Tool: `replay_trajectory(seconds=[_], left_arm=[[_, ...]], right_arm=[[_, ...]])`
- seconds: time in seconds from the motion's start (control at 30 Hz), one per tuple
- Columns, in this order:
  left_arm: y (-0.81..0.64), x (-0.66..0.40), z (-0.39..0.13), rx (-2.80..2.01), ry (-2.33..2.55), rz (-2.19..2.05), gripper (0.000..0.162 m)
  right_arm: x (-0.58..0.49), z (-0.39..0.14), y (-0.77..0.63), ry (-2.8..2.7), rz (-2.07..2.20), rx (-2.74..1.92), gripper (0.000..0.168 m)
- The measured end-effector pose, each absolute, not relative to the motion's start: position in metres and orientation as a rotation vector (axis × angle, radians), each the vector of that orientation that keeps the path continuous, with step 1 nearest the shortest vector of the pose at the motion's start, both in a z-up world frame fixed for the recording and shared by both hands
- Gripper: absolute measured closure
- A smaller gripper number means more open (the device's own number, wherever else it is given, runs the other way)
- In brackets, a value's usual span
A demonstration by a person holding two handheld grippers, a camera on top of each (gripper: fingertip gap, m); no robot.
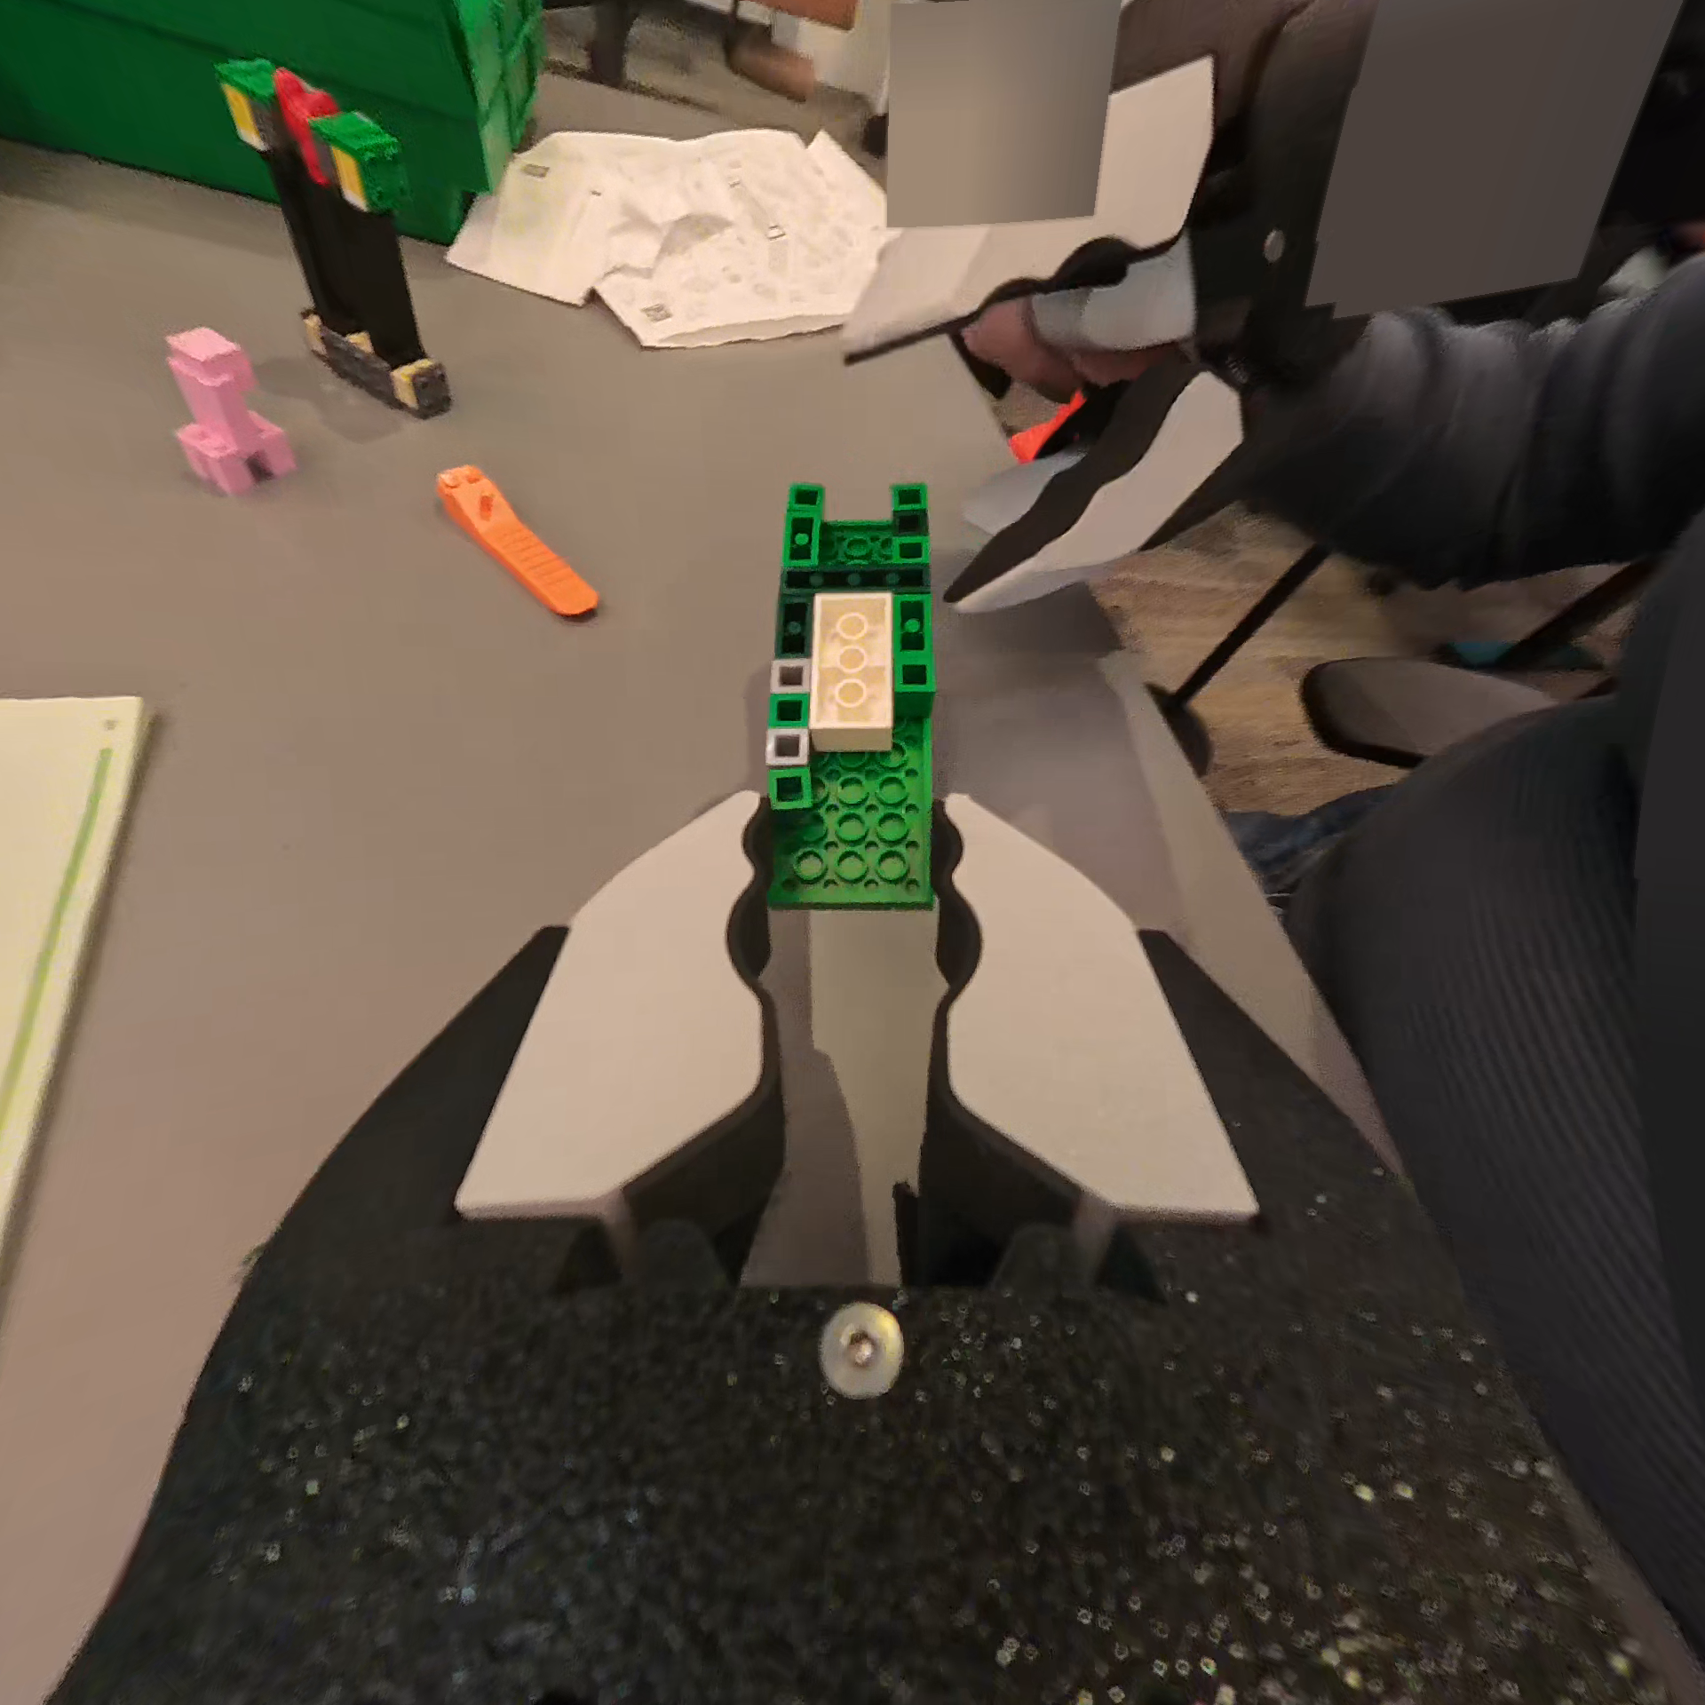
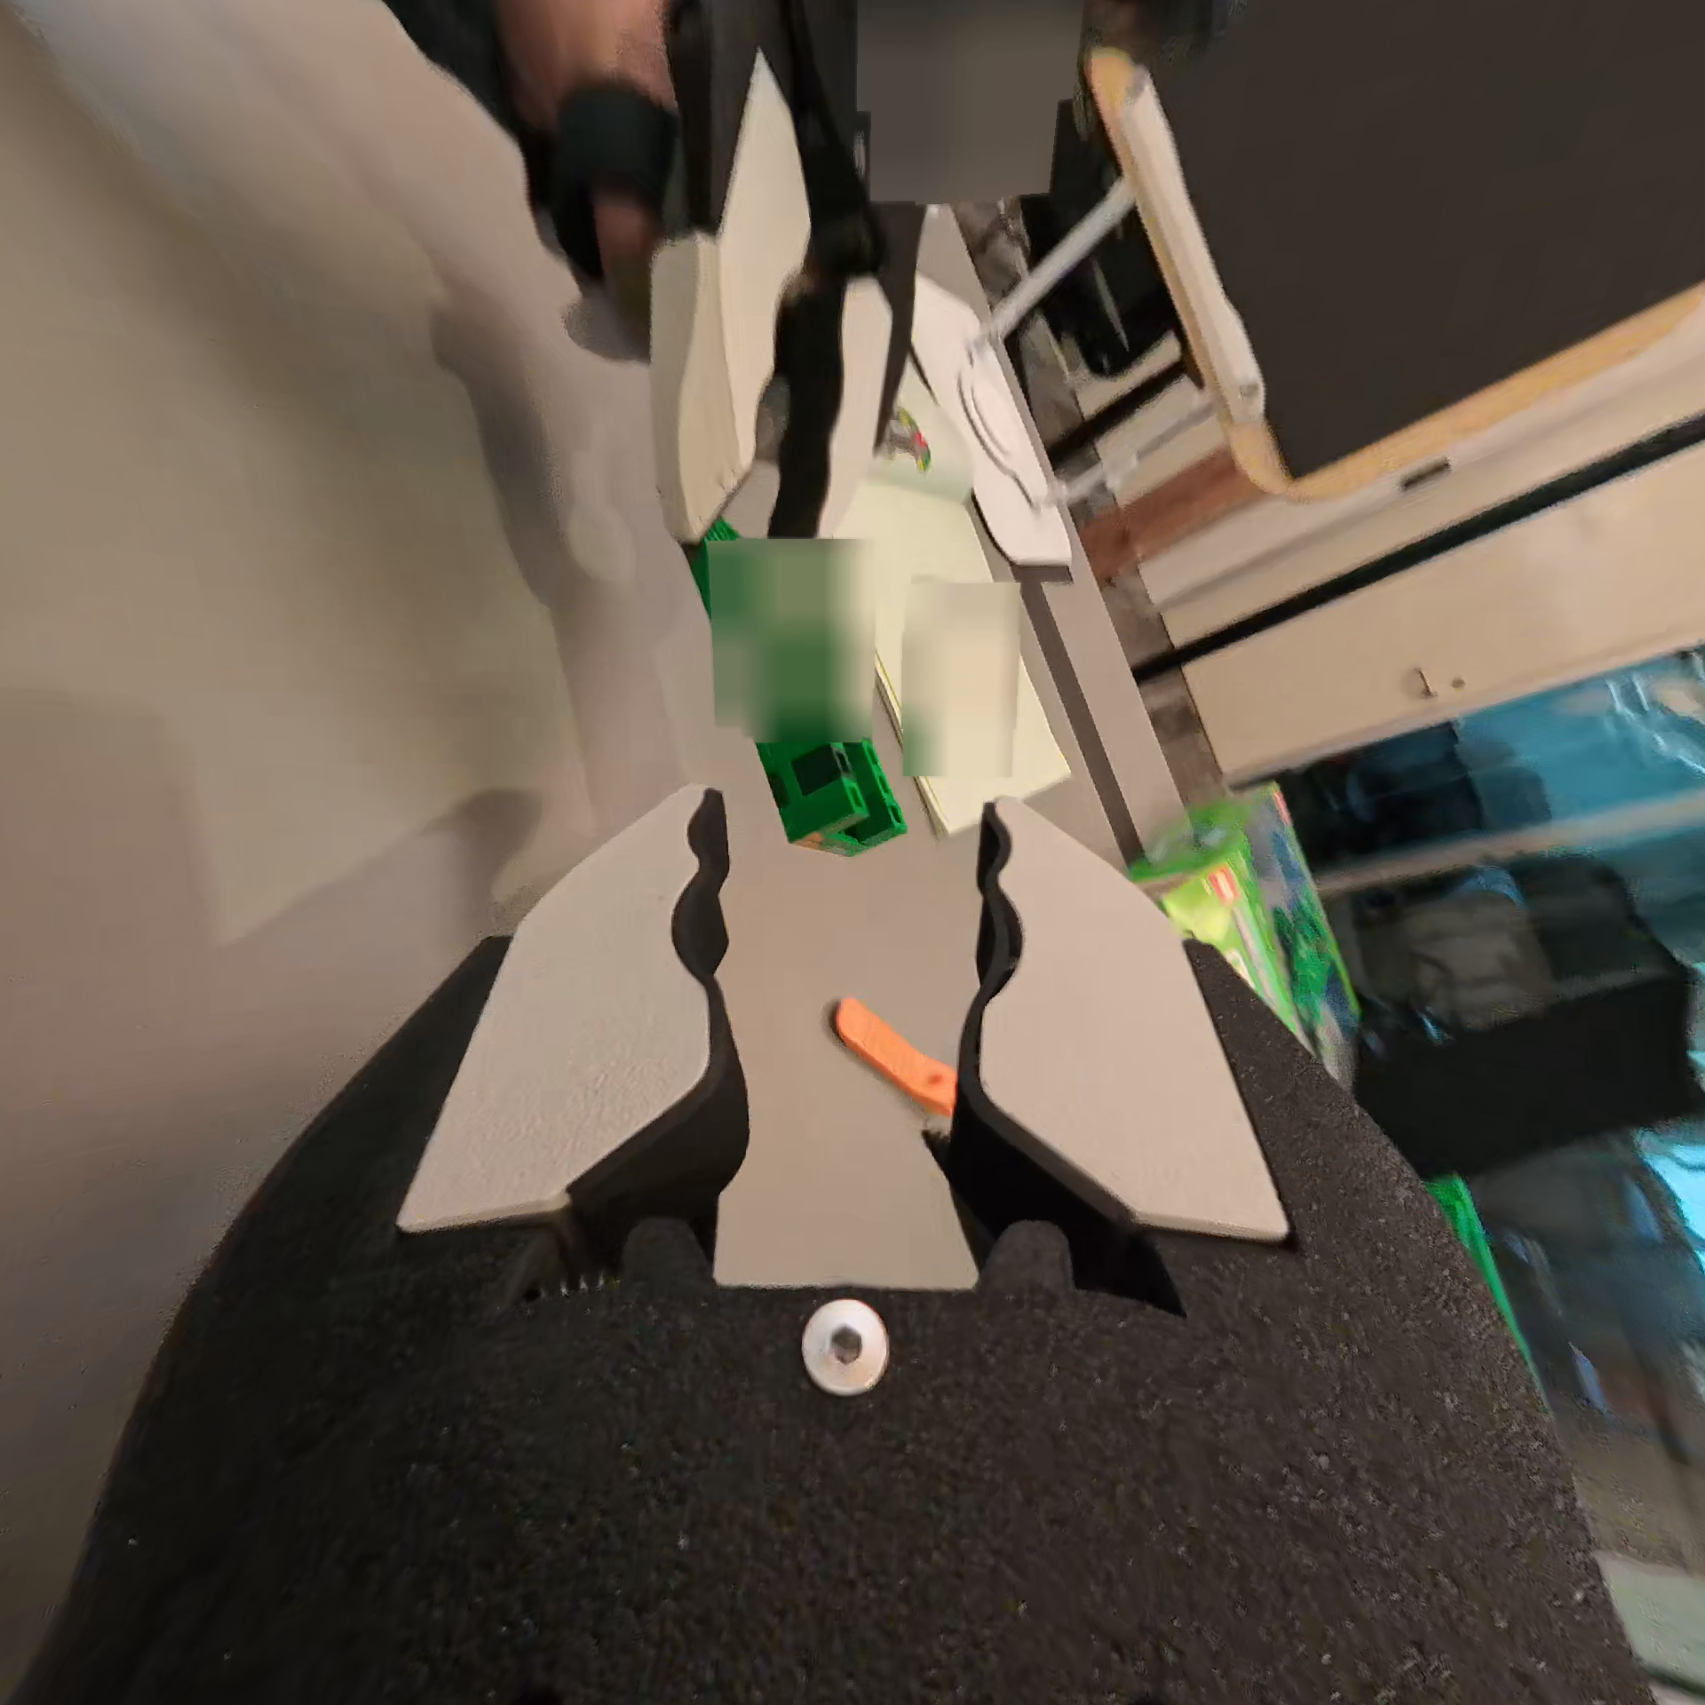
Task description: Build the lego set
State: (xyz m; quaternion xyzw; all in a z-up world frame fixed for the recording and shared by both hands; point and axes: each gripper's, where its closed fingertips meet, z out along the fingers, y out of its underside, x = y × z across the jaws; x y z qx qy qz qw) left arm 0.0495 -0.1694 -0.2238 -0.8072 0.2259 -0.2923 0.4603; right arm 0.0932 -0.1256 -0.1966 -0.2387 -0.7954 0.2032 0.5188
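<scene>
My left gripper is shut on the near end of a green Lego build. The build is a studded green plate with green and grey bricks along its edges and a white brick on top. It extends forward over the grey table. My right gripper is open and empty. It also shows in the left wrist view, just to the right of the build's far end. In the right wrist view the build hangs partly hidden by a mosaic patch, beyond my fingertips.
An orange brick separator lies left of the build and shows below my right gripper. A pink Lego figure, a tall black build, a green box and paper sheets sit farther back. A booklet lies left. The table edge is close on the right. The grippers' ends are close to 8 cm from one another.
</scene>
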Motion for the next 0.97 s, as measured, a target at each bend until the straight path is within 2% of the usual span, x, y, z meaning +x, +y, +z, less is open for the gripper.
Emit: replay_trajectory(seconds=[0.1, 0.2, 0.3, 0.33, 0.6, 0.77, 0.97], left_arm=[[-0.165, 0.048, -0.220, -1.991, 0.599, -0.522, 0.130], [-0.165, 0.042, -0.214, -1.927, 0.714, -0.278, 0.130], [-0.170, 0.045, -0.207, -1.828, 0.826, -0.153, 0.130], [-0.172, 0.046, -0.207, -1.804, 0.860, -0.130, 0.130], [-0.179, 0.063, -0.198, -1.681, 1.000, -0.069, 0.130], [-0.179, 0.064, -0.197, -1.643, 1.038, 0.009, 0.130], [-0.181, 0.072, -0.182, -1.539, 1.011, 0.012, 0.130]], right_arm=[[0.087, -0.209, -0.121, -1.927, 0.425, -0.662, 0.110], [0.092, -0.203, -0.118, -1.902, 0.640, -0.770, 0.108], [0.109, -0.181, -0.128, -1.865, 1.069, -0.812, 0.140], [0.112, -0.176, -0.126, -1.850, 1.138, -0.830, 0.142], [0.109, -0.184, -0.131, -1.934, 1.114, -0.802, 0.145], [0.113, -0.173, -0.131, -1.866, 1.559, -1.066, 0.136], [0.118, -0.160, -0.134, -1.714, 1.912, -1.160, 0.141]])
